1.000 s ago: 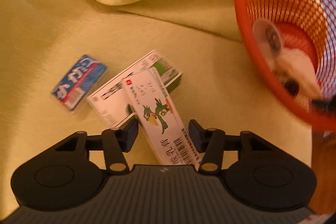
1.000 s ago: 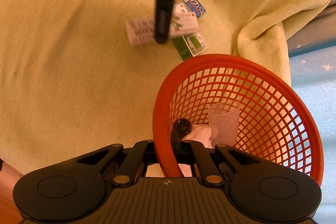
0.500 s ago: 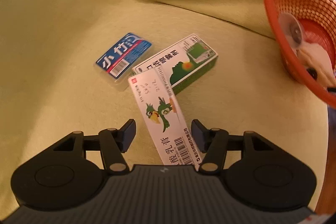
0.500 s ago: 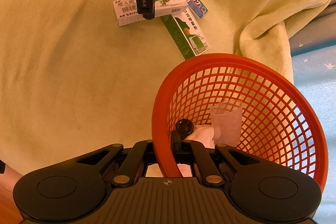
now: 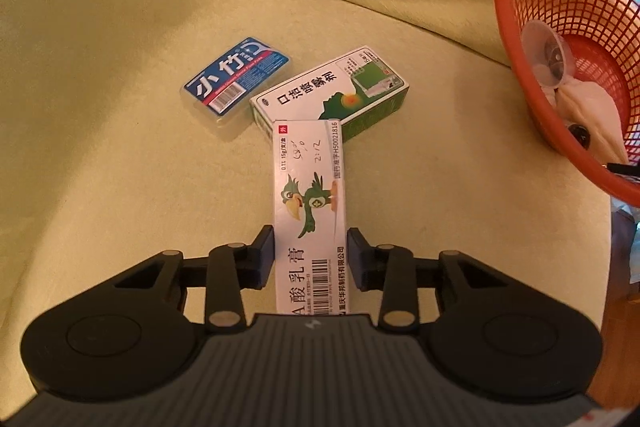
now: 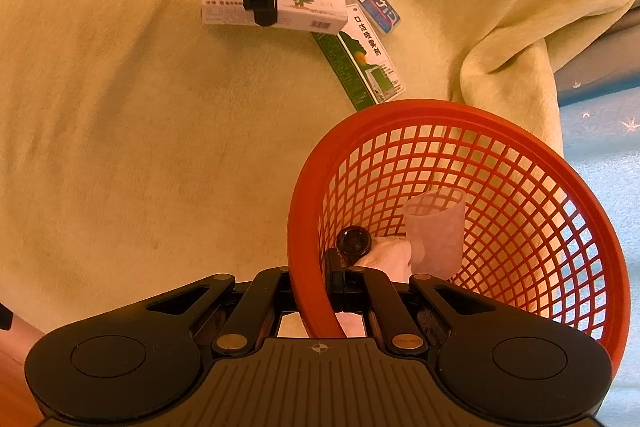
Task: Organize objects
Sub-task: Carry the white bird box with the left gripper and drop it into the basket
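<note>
Left tongs (image 5: pixel 311 251) pinch the long white bird-printed carton (image 5: pixel 310 203), seemingly just off the yellow-green blanket (image 5: pixel 120 147); right tongs (image 6: pixel 314 291) clamp the red mesh basket (image 6: pixel 560 211) rim; next, carry it right and drop it inside.

The right hand-held gripper (image 6: pixel 314 301) is clamped on the near rim of the orange basket (image 6: pixel 560 195), which holds a translucent cup (image 6: pixel 436 231), white tissue (image 6: pixel 386 257) and a small dark bottle (image 6: pixel 354 241). Beyond, the left hand-held gripper (image 6: pixel 262 7) grips a white bird-printed box (image 6: pixel 304 7) beside a green box (image 6: pixel 366 61) and blue packet (image 6: pixel 372 7) on yellow cloth (image 6: pixel 140 147).
</note>
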A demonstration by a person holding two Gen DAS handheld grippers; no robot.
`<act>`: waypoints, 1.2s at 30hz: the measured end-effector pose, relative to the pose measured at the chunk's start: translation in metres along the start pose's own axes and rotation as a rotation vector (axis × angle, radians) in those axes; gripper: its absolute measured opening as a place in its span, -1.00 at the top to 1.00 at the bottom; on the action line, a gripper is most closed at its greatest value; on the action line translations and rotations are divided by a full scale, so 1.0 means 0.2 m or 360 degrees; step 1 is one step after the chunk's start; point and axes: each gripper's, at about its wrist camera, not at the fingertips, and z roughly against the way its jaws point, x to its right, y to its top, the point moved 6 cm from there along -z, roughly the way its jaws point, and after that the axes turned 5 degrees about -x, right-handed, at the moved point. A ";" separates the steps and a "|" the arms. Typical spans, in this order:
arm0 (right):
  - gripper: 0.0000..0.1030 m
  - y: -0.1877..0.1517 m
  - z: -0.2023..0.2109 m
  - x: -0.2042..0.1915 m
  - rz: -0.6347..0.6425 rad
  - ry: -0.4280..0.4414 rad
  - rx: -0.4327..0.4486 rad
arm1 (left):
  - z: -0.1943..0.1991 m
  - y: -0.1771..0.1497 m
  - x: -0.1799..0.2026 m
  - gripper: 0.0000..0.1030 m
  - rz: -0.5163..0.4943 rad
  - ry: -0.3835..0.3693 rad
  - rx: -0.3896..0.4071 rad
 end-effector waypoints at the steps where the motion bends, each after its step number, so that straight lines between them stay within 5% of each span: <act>1: 1.00 0.00 0.00 0.00 0.0002 0.0001 -0.0002 | 0.01 -0.01 -0.01 0.37 0.0005 -0.0003 -0.0003; 26: 1.00 0.00 0.02 -0.01 0.0022 0.0012 -0.0066 | 0.33 0.04 -0.03 0.37 -0.0007 -0.0057 0.0040; 36: 1.00 0.00 0.01 -0.01 0.0014 0.0014 -0.0066 | 0.49 0.15 0.10 0.37 -0.0160 -0.0188 0.0115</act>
